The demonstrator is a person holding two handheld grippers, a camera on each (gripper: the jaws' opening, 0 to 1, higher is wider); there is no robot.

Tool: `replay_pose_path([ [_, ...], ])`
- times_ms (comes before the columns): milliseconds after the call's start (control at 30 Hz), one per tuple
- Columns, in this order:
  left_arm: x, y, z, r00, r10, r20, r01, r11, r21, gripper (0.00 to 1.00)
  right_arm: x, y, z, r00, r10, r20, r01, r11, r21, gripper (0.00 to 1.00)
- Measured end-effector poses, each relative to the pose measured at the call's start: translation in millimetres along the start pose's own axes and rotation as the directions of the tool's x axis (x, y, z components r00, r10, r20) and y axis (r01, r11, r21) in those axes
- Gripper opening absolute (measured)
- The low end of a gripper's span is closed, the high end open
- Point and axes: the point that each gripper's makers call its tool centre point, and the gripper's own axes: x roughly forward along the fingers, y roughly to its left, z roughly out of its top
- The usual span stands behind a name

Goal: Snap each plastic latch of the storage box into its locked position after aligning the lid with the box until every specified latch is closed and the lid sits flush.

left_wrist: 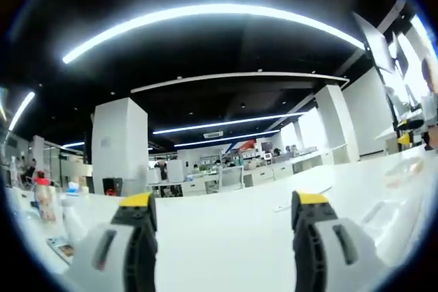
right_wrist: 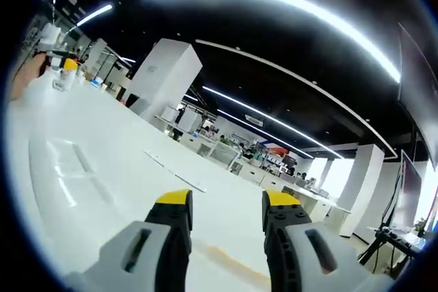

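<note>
The white counter [left_wrist: 226, 230] stretches far into an open office. On it, at the right in the left gripper view, lies a faint clear storage box [left_wrist: 404, 169], too blurred to judge its lid or latches; latching looks not yet begun. The left claw [left_wrist: 224, 204] and right claw [right_wrist: 226, 200] both gape, empty.

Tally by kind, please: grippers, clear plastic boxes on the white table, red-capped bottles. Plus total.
Grippers: 2 (left gripper, right gripper, both with jaws apart)
Clear plastic box: 1 (faint, looks like the storage box)
Red-capped bottle: 1
Total: 4
</note>
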Motion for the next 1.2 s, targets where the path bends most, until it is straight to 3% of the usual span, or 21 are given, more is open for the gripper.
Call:
replay_pose_path([
  [800,1.2,0.1,-3.2,1.000,0.001,-0.014,-0.001,1.000,0.009,0.80,0.8,-0.2,-4.0,1.000,-0.003,-0.020,0.003,1.000,-0.006,0.40],
  [1200,0.0,0.7,2.3,1.000,0.004,0.011,-0.004,1.000,0.000,0.79,0.6,-2.9,-2.9,1.000,-0.015,-0.010,0.015,1.000,0.013,0.39],
])
